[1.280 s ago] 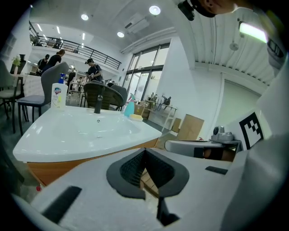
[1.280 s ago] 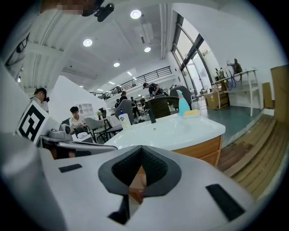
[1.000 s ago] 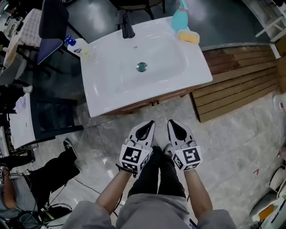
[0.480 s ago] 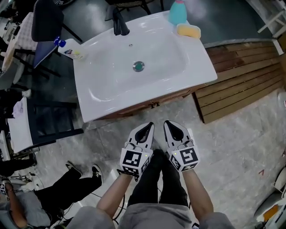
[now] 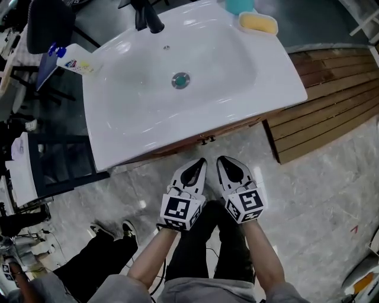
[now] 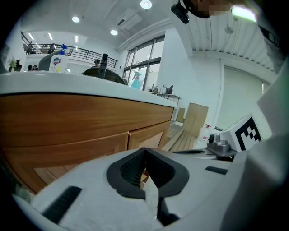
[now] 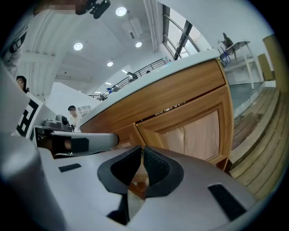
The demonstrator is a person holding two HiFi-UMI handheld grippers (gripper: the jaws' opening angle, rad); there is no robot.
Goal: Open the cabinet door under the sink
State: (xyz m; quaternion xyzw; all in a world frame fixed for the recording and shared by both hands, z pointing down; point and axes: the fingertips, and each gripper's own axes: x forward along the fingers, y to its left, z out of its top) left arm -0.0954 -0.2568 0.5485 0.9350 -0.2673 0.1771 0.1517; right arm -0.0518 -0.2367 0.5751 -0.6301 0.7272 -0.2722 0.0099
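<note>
In the head view a white sink [image 5: 148, 127] tops a wooden cabinet, of which only the front edge and two small dark handles [image 5: 206, 140] show. My left gripper [image 5: 200, 161] and right gripper [image 5: 220, 160] are side by side, low over the floor, a short way in front of those handles and touching nothing. Both are shut and hold nothing. The left gripper view has its jaws [image 6: 144, 151] closed before the wooden cabinet doors [image 6: 86, 144]. In the right gripper view the jaws [image 7: 140, 151] meet in front of a panelled cabinet door [image 7: 194, 131].
On the sink are a black faucet [image 5: 145, 15], a yellow sponge [image 5: 259, 22] and a teal bottle [image 5: 237, 5]; a spray bottle [image 5: 74, 61] lies at its left. A wooden slat platform [image 5: 331, 100] is on the right, a dark frame [image 5: 59, 165] on the left. Someone's shoes [image 5: 109, 229] are at lower left.
The sink has slid nearer and grown larger in the head view. Both grippers stay shut and side by side. The person at lower left has shifted.
</note>
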